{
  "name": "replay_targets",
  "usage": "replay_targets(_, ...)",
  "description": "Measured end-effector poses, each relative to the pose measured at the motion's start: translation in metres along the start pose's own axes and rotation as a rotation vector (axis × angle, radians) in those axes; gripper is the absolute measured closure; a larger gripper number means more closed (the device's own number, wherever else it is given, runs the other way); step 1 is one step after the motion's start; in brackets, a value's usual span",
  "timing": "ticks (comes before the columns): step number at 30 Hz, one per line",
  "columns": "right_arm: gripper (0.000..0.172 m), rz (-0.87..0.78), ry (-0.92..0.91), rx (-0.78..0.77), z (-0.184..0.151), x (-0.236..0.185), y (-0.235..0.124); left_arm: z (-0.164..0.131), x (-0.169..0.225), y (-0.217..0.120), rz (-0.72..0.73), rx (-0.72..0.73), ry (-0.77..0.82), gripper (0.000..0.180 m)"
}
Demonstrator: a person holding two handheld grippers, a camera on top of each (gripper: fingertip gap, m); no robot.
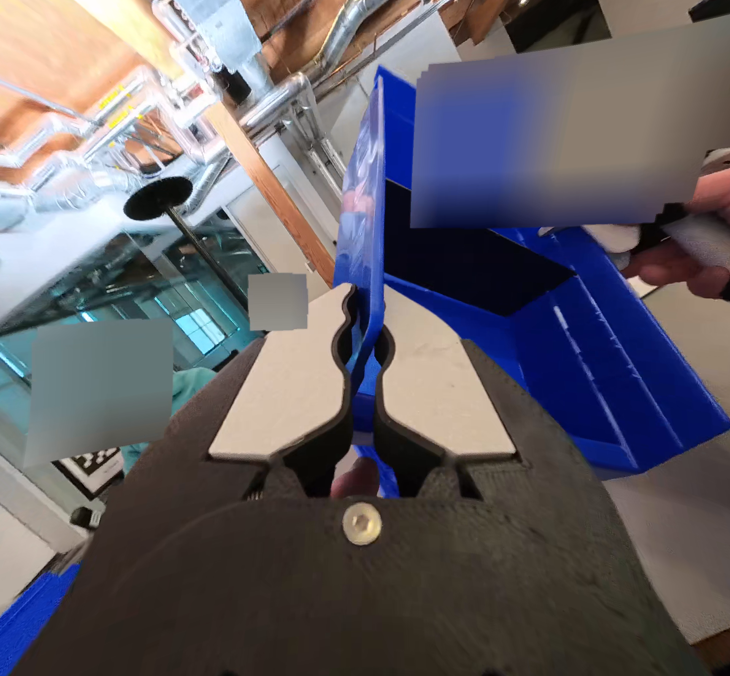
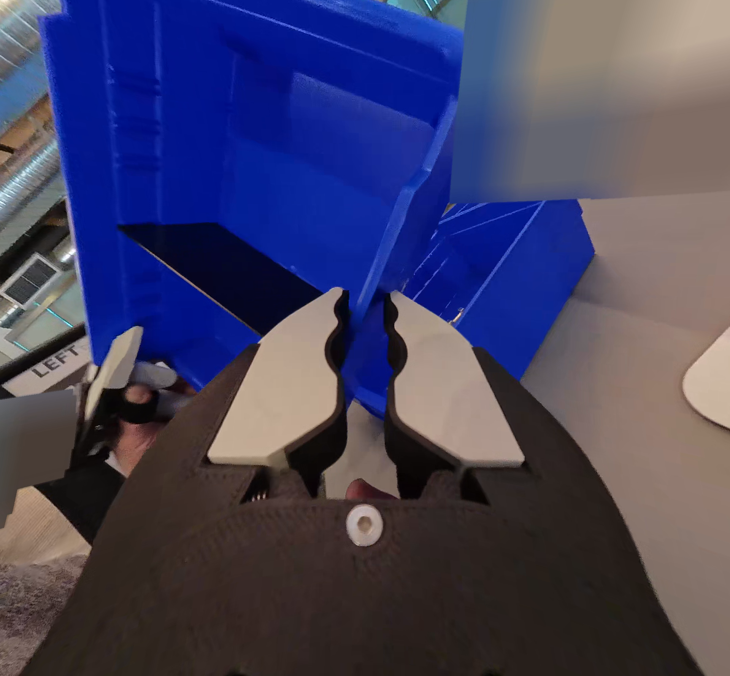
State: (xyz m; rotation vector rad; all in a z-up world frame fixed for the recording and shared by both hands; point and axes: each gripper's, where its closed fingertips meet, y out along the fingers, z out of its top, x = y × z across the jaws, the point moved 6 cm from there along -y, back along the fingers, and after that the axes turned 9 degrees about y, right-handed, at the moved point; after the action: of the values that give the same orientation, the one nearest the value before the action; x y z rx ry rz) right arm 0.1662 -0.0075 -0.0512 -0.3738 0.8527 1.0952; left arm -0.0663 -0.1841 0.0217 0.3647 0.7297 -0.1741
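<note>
A blue plastic bin (image 2: pixel 256 143) is tilted up off the grey table, its dark front opening (image 2: pixel 221 261) facing me. My left gripper (image 1: pixel 367 295) is shut on the bin's thin rim (image 1: pixel 373 202), which runs up between its pads. In the right wrist view, one left-gripper finger (image 2: pixel 118 356) shows at the bin's lower left corner. My right gripper (image 2: pixel 367 297) is shut on the bin's opposite rim (image 2: pixel 399 222), with a pad against each side. The hand on the right gripper (image 1: pixel 671 258) shows at the far right of the left wrist view.
A second blue bin (image 2: pixel 525 261) stands on the grey table (image 2: pixel 632 301) just behind the held one. A white rounded object (image 2: pixel 707 380) lies at the table's right edge. Glass walls and ceiling ducts fill the background. Some 25 centimetres of space lies between my two pairs of fingers.
</note>
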Motion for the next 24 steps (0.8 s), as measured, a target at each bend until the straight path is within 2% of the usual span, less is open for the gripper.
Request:
replay_targets(4,0.16,-0.017,-0.051,-0.011,0.008,0.005,-0.001,0.01,0.011,0.004,-0.01,0.044,-0.014,0.173)
replay_targets(9,0.164,-0.042,-0.081,-0.002,0.018,0.019,-0.005,0.009,0.028,0.011,-0.044,0.058,-0.013,0.168)
replay_targets(17,0.167,-0.077,-0.079,0.026,0.033,0.034,-0.014,0.009,0.058,0.017,-0.16,0.091,-0.019,0.151)
replay_targets(24,0.169,-0.076,-0.143,0.048,0.051,0.022,-0.019,0.006,0.078,0.006,-0.227,0.098,-0.044,0.135)
